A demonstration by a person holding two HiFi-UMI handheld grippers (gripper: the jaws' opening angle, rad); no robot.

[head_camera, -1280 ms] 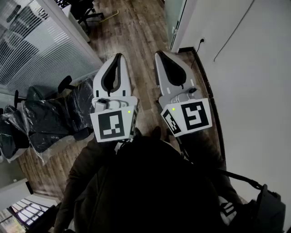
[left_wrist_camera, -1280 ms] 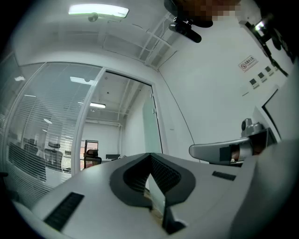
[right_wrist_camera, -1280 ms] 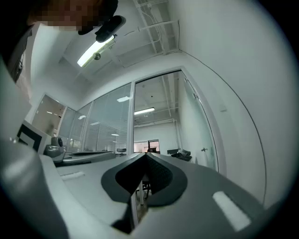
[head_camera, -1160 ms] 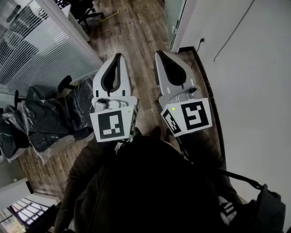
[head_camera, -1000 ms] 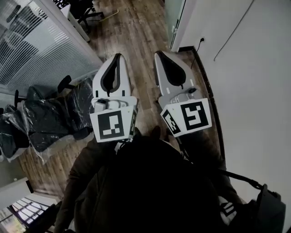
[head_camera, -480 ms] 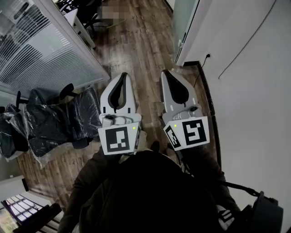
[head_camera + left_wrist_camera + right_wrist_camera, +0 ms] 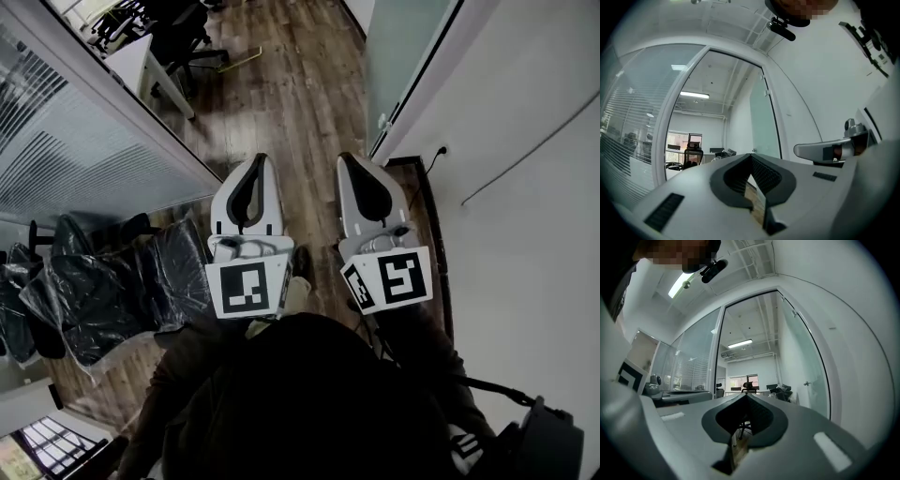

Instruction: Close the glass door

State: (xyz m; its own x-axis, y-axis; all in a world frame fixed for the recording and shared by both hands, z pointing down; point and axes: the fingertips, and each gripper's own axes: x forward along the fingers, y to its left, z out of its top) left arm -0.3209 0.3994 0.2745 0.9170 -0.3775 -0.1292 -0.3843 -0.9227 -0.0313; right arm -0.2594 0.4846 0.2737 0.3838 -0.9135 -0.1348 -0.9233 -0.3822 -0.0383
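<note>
The frosted glass door point(image 7: 405, 45) stands open at the top right of the head view, swung against the white wall, with a small handle point(image 7: 382, 122) on its edge. It also shows as the pale pane of the door point(image 7: 764, 123) in the left gripper view and the door point(image 7: 806, 365) with its handle point(image 7: 805, 383) in the right gripper view. My left gripper point(image 7: 258, 157) and right gripper point(image 7: 345, 157) are held side by side over the wood floor, both shut and empty, short of the door. Each gripper's tips meet: left gripper point(image 7: 751, 156), right gripper point(image 7: 746, 396).
A glass partition with blinds point(image 7: 75, 141) runs along the left. Plastic-wrapped chairs point(image 7: 112, 291) stand beside it. A desk and office chair point(image 7: 178, 37) are beyond the doorway. The white wall point(image 7: 525, 234) with a socket point(image 7: 441, 150) is close on the right.
The person has walked forward toward the doorway, so the door and desk now sit nearer. Both grippers stay shut and side by side.
</note>
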